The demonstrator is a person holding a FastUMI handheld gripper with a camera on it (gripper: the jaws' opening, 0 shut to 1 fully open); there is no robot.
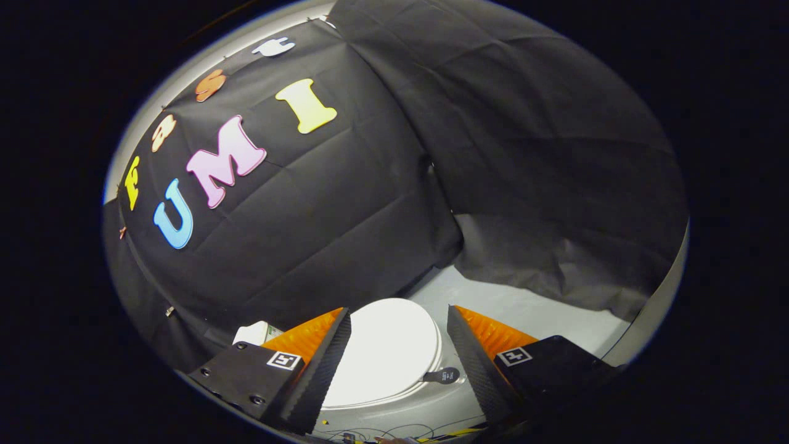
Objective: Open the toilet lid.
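Behind the toilet, black cloth wall (370,203) hangs close; pale floor (530,308) to one side. Closed white toilet lid (385,351) lies between and just ahead of gripper (399,317) fingers, spread wide, empty. Small dark tab (442,375) at lid edge. Tank (256,333) mostly hidden behind a finger.

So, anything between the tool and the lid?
Nothing visible. The tool is open, and the closed lid lies between and just beyond its fingers, with only a small dark tab at its edge.
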